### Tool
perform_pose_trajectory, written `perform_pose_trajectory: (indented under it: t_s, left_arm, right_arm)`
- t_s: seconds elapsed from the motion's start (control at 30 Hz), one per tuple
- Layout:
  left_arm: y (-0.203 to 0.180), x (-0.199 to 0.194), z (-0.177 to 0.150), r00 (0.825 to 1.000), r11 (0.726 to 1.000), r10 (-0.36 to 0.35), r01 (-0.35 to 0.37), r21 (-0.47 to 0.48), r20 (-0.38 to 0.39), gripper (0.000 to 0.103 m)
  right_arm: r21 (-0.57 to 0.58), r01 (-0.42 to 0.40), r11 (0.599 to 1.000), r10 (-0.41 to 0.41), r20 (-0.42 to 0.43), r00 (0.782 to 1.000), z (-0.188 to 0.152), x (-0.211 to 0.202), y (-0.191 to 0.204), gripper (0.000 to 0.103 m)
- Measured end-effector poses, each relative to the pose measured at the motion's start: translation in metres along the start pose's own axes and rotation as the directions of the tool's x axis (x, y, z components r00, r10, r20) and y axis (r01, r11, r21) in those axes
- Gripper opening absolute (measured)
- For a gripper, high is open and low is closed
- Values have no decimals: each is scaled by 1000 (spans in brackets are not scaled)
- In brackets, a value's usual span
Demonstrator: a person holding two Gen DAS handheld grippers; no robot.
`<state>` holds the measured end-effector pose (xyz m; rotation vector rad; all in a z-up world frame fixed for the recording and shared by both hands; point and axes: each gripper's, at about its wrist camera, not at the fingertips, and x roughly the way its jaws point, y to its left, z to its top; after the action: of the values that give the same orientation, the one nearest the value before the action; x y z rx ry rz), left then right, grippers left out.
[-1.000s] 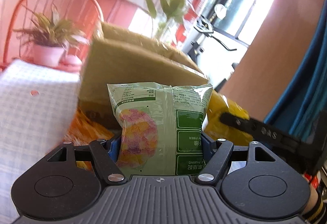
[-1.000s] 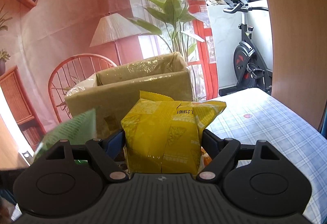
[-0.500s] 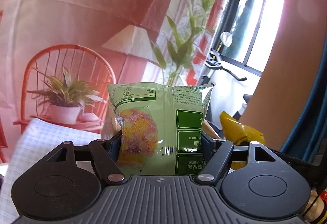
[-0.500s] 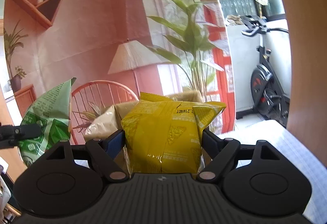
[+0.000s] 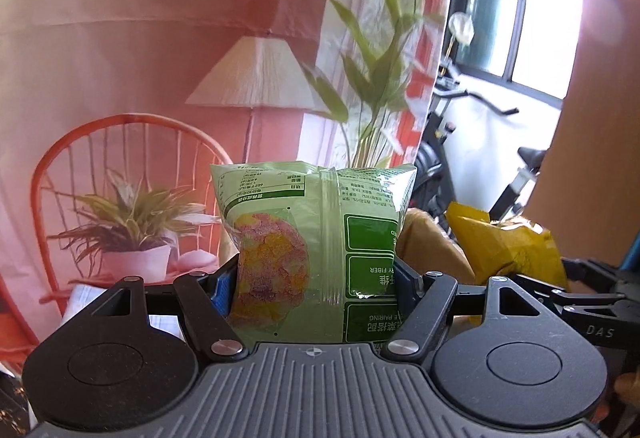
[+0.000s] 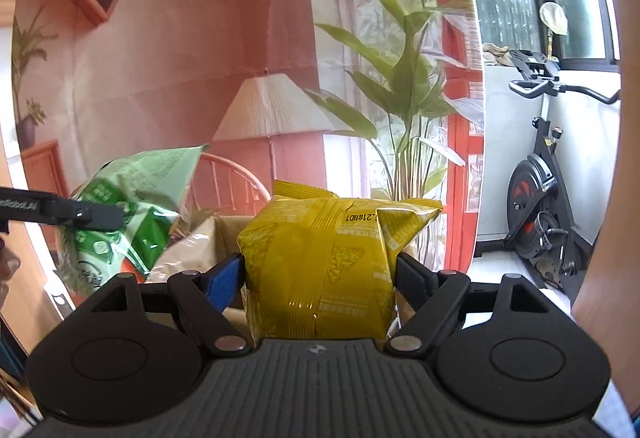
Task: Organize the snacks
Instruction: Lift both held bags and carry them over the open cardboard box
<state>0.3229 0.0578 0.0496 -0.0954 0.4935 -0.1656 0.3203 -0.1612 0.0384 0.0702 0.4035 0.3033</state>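
While both packs ride aloft, entries run by view.

Left wrist view. Left gripper (image 5: 316, 278): jaws clenched on the green pack (image 5: 316, 242), one pad on each flank; pack upright, long axis rising away from the jaws, top seam uppermost. Box (image 5: 430, 242): brown edge showing just right of the green pack and beyond it, low in frame. Yellow pack (image 5: 504, 246): farther right, past the box edge, carried by the other tool.

Right wrist view. Right gripper (image 6: 320, 278): jaws clenched on the yellow pack (image 6: 324, 266), likewise upright, long axis pointing away from the jaws. Box (image 6: 224, 238): rim directly behind and below the yellow pack, slightly left of centre. Green pack (image 6: 132, 214): left of frame, held tilted.

Judgement: box lies ahead of and beneath both loads; right hand looks squarer to it, left must come in from the side.
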Motion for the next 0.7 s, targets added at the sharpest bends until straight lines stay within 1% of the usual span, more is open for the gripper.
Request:
perform_pose_trajectory:
  t_s: [0.07,0.2,0.3,0.43,0.5,0.57,0.6,0.7]
  left_arm:
    - [-3,23,7,1000,1000,10,-10,13,-23,75]
    - [-11,66,16,996,997,54,-50,53,-74,75]
    - [-13,89,21,990,993,90,-81,87,-105,75]
    - [-16,109,24,983,981,133,-113,154,-124,76]
    - [-17,118,22,978,976,154,-129,174,-139,76]
    - [-16,123,21,976,973,162,-134,186,-144,76]
    - [-18,125,21,974,973,161,-130,188,-161,76]
    - [-22,128,20,974,968,165,-129,217,-157,76]
  right_arm:
    - [-9,0,1000,-1,-21,1000,5,20,-6,82]
    - [-24,18,1000,-19,-68,997,10,60,-17,82]
    - [-25,28,999,-31,-105,994,11,87,-25,82]
    - [-19,19,1000,-22,-143,989,10,112,-30,82]
    - [-23,19,1000,-23,-153,988,7,120,-29,82]
    - [-22,16,1000,-20,-166,986,5,128,-27,82]
    - [-22,13,1000,-16,-173,985,3,132,-27,82]
    - [-26,2,1000,-7,-189,982,-1,138,-23,82]
